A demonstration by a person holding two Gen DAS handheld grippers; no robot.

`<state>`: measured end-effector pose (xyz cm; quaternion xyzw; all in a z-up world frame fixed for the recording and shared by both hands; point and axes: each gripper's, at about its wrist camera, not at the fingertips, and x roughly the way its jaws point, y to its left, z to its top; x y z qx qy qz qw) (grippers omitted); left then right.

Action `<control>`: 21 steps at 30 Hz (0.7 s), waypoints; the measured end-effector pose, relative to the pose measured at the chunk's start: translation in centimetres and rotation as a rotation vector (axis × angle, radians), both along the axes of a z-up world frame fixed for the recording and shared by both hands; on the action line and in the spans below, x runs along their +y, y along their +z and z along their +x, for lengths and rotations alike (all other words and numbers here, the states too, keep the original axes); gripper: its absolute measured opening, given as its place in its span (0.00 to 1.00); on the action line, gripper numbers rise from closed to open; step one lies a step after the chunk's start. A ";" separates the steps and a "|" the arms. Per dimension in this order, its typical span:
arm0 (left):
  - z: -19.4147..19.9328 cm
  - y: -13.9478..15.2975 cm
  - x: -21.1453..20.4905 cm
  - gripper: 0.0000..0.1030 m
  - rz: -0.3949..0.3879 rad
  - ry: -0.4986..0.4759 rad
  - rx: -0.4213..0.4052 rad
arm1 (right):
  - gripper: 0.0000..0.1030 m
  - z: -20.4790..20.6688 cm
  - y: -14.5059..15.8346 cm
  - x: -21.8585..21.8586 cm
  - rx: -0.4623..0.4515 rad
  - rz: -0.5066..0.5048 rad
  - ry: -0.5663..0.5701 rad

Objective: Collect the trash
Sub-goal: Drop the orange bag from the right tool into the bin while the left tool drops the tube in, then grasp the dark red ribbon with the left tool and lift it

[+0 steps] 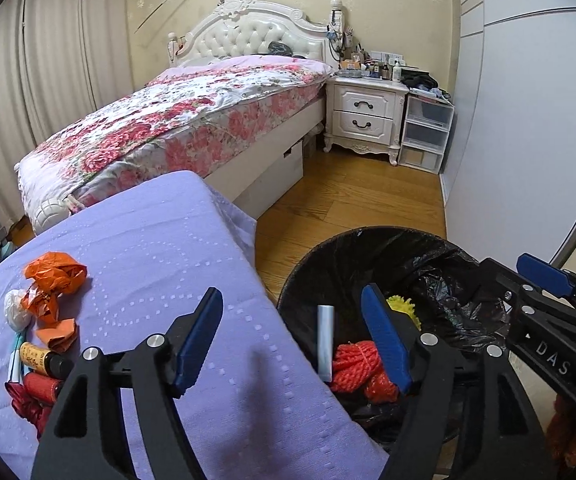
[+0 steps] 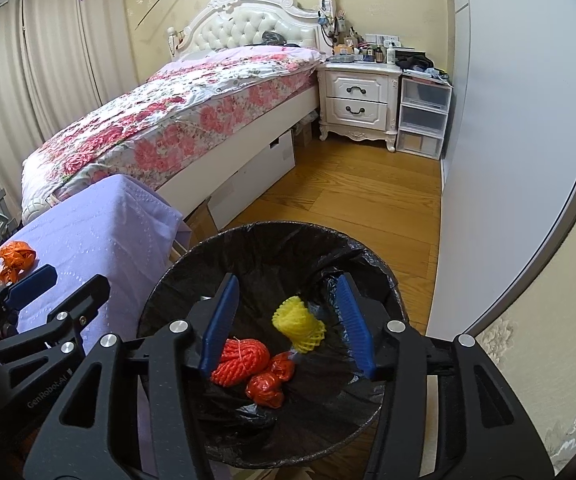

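A black-lined trash bin (image 2: 272, 240) stands on the floor beside a purple-covered table (image 1: 148, 240). In it lie a red net (image 2: 240, 360), a red crumpled wrapper (image 2: 266, 388) and a yellow foam net (image 2: 298, 322). A grey stick (image 1: 325, 344) is in mid-air over the bin's near rim, between my left gripper's fingers but untouched. My left gripper (image 1: 292, 340) is open over the table edge and bin. My right gripper (image 2: 288, 324) is open and empty above the bin. Orange bags (image 1: 54, 274), a white wad (image 1: 16, 308), a small bottle (image 1: 42, 360) and red items (image 1: 36, 390) lie on the table's left.
A bed (image 1: 176, 120) with a floral cover stands behind the table. A white nightstand (image 1: 364, 116) and plastic drawers (image 1: 426, 132) are at the far wall. A wardrobe (image 1: 528, 120) runs along the right. Wooden floor (image 1: 348, 200) lies between them.
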<state>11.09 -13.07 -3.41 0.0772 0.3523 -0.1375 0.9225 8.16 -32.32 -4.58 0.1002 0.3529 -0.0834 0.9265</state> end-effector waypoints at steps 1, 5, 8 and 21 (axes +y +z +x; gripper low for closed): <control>0.0 0.1 0.3 0.69 0.001 0.007 0.002 | 0.52 0.0 0.1 0.1 -0.001 0.001 0.000; -0.4 0.5 1.6 0.69 0.002 0.041 0.000 | 0.53 -0.2 0.4 0.6 -0.005 -0.003 0.012; -0.9 0.9 3.0 0.69 0.010 0.071 -0.005 | 0.53 -0.3 0.6 1.6 -0.006 -0.005 0.031; -3.6 1.3 12.1 0.71 0.023 0.267 -0.001 | 0.53 -0.4 0.9 8.5 0.006 0.004 0.188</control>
